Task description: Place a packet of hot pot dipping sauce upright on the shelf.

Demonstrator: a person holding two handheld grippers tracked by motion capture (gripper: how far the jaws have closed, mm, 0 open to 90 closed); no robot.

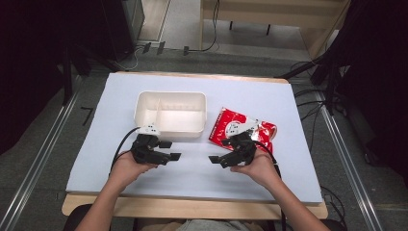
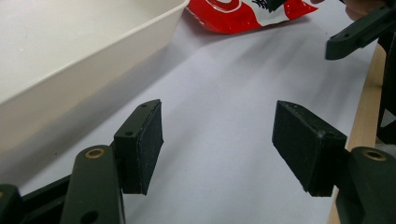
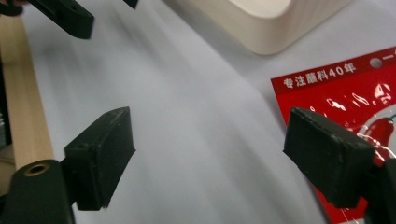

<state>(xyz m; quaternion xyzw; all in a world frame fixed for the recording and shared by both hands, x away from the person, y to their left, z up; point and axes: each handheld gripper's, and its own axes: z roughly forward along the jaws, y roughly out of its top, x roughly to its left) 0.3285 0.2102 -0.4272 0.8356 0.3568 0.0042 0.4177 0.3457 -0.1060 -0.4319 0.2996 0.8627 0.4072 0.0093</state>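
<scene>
Just beyond the right tool (image 1: 217,155) lies the red snack packet (image 1: 231,126), untouched; both it and the left tool (image 1: 171,150) gape released.

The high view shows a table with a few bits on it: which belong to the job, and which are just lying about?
Part of the job:
- red foil snack packet
- cream plastic tray with two compartments
- left tool, open
- right tool, open

Just lying about:
- black cables on the grey floor
- metal rail beside the table

High view overhead facing forward, gripper views low, sharing table (image 1: 269,96)
</scene>
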